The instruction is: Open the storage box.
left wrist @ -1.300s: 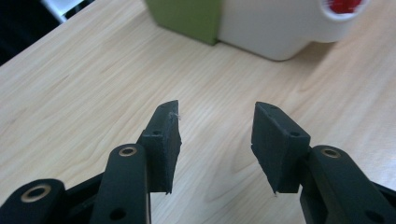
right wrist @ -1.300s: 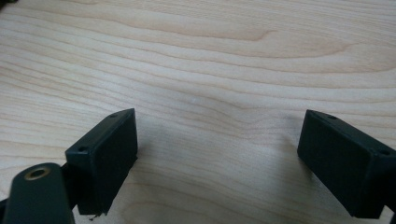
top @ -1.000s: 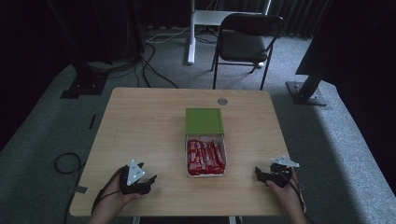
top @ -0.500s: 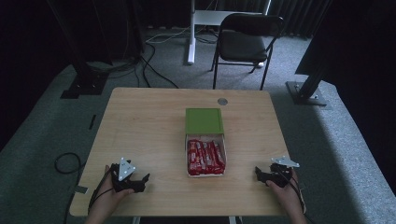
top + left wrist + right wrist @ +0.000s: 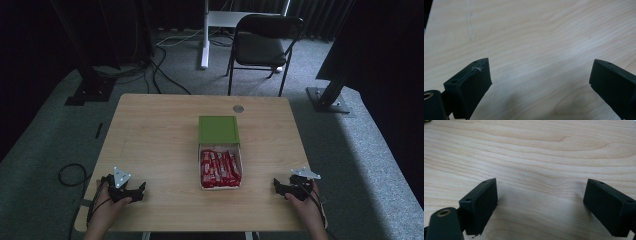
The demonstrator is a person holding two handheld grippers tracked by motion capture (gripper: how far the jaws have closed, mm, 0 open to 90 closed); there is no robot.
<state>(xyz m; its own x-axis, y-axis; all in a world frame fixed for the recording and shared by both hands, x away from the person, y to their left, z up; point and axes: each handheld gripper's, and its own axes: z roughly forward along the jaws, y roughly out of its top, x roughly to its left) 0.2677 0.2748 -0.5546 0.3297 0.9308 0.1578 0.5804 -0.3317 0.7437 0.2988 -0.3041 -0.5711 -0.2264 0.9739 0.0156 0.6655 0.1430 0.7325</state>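
Box [image 5: 220, 168] midway between left tool [image 5: 142, 190], right tool [image 5: 276, 186].

No text can be read; the red wrappers [image 5: 220, 168] in the box [image 5: 202, 186] at the table's middle are too small to make out.

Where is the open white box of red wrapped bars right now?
In the high view, the open white box of red wrapped bars sits at the middle of the wooden table, toward its near edge, directly in front of the green square lid touching it.
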